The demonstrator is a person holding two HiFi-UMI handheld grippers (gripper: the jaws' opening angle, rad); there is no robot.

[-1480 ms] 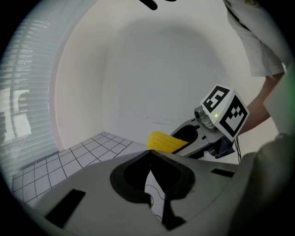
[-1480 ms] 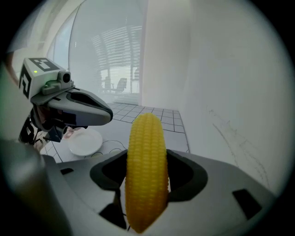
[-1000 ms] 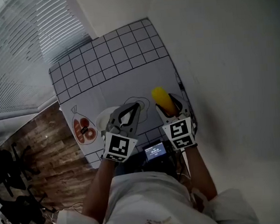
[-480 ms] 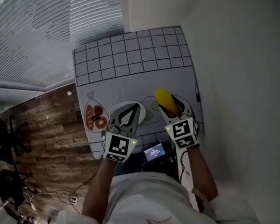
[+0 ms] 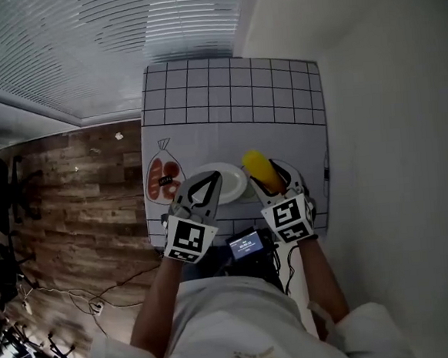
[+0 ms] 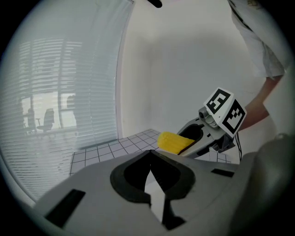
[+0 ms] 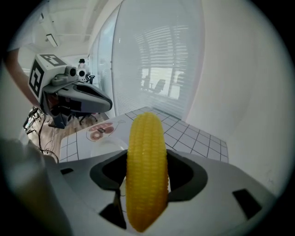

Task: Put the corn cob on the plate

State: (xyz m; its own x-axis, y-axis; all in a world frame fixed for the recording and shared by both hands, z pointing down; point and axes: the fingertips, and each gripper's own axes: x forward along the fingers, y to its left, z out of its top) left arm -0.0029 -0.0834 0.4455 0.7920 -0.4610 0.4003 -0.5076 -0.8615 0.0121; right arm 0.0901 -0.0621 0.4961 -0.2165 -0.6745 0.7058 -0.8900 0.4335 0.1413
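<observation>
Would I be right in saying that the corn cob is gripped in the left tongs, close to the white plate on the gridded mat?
Not quite: the corn cob is gripped in the right tongs, not the left, as the right gripper view shows. The left tongs are closed on nothing. The rest holds: the cob is close to the white plate on the gridded mat.

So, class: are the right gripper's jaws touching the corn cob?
Touching. The right gripper view shows the corn cob standing between the jaws of the right gripper, with both jaws pressed against its sides and no gap on either side.
</observation>
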